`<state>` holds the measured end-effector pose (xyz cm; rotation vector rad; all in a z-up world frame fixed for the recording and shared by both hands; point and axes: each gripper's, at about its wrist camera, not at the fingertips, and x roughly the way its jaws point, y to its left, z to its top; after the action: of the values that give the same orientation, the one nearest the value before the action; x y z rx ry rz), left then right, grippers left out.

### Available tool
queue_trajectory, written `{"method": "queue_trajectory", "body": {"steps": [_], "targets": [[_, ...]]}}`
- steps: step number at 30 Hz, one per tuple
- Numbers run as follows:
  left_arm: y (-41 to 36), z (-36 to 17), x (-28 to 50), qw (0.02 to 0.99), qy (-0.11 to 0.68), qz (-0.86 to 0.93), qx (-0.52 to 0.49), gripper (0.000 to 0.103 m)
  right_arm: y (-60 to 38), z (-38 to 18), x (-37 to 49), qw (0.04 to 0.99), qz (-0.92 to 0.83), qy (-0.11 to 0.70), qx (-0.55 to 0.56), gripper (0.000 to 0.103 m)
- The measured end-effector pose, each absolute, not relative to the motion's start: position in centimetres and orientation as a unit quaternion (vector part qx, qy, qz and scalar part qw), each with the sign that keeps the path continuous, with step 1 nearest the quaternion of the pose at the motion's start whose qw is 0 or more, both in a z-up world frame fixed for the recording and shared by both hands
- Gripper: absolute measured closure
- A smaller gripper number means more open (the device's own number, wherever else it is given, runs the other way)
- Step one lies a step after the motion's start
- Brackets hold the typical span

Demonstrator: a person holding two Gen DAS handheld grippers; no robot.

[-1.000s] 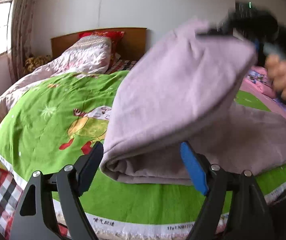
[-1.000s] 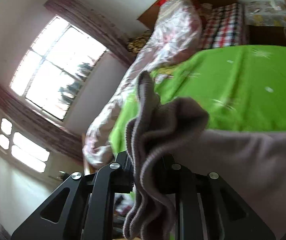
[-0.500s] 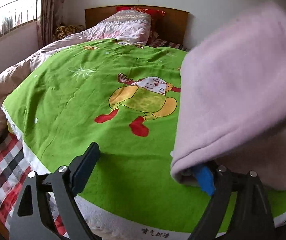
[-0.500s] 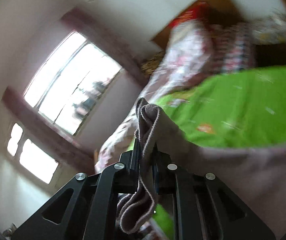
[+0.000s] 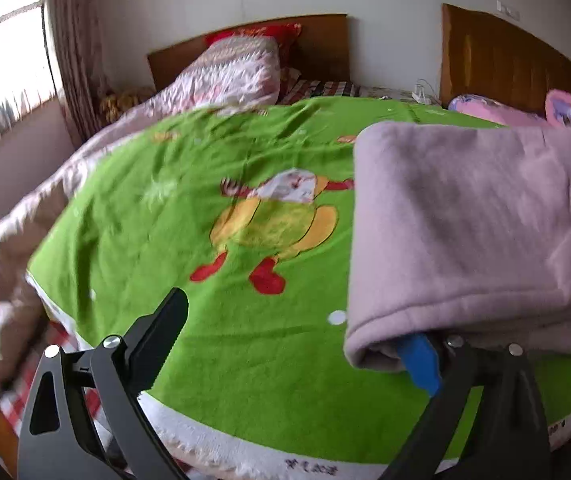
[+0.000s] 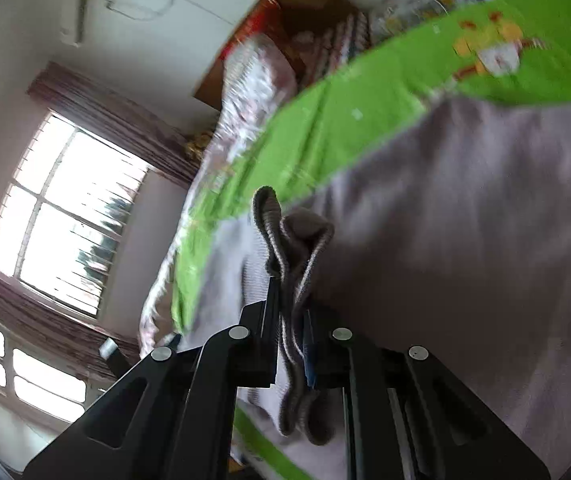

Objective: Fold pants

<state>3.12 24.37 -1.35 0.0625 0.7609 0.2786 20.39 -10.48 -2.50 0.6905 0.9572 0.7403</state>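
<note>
The pale mauve fleece pants (image 5: 473, 224) lie folded over on the right side of the green cartoon blanket (image 5: 205, 216). My left gripper (image 5: 297, 332) is open and empty; its right blue-padded finger (image 5: 419, 362) sits under the near folded edge of the pants, its left finger (image 5: 157, 336) over bare blanket. My right gripper (image 6: 289, 320) is shut on the ribbed cuff end of the pants (image 6: 289, 240), with the rest of the fabric (image 6: 465, 220) spread out to the right of it.
A pink patterned quilt (image 5: 221, 76) is piled at the head of the bed by the wooden headboard (image 5: 317, 40). A second headboard (image 5: 505, 64) and pink pillows (image 5: 565, 112) are at the right. A window (image 6: 65, 208) with curtains is at the left. The blanket's near edge (image 5: 245, 452) hangs by my left gripper.
The raised top layer of the pants has come down flat onto the lower layer. My left gripper has shifted left so only its right finger is by the fold. The right gripper keeps its hold.
</note>
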Motion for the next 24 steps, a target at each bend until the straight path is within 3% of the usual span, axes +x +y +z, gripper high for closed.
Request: {"method": "queue_trajectory", "body": {"steps": [4, 9, 12, 16, 19, 21, 24], "targets": [[22.7, -1.0, 3.1, 0.918, 0.365, 0.132, 0.074, 0.005, -12.9, -3.2, 20.1, 0.776, 0.305, 0.441, 0.331, 0.091], [23.2, -2.4, 4.0, 0.909, 0.39, 0.129, 0.075, 0.005, -13.4, -8.8, 20.0, 0.752, 0.259, 0.499, 0.343, 0.091], [22.8, -2.1, 3.9, 0.907, 0.391, 0.129, 0.092, 0.006, -14.8, -8.8, 19.7, 0.761, 0.243, 0.488, 0.352, 0.097], [23.0, -2.2, 4.0, 0.905, 0.396, 0.123, 0.091, 0.005, -15.0, -8.8, 19.9, 0.763, 0.25, 0.495, 0.334, 0.097], [23.2, -1.7, 3.6, 0.899, 0.423, 0.078, 0.084, 0.007, -15.6, -9.0, 19.5, 0.765, 0.239, 0.5, 0.327, 0.094], [22.9, -0.1, 2.3, 0.899, 0.429, 0.013, 0.091, 0.007, -16.0, -7.7, 19.2, 0.787, 0.217, 0.493, 0.302, 0.084], [23.8, 5.0, 0.7, 0.926, 0.372, -0.055, 0.038, 0.007, -15.7, -4.7, 19.0, 0.83, 0.205, 0.462, 0.238, 0.083]]}}
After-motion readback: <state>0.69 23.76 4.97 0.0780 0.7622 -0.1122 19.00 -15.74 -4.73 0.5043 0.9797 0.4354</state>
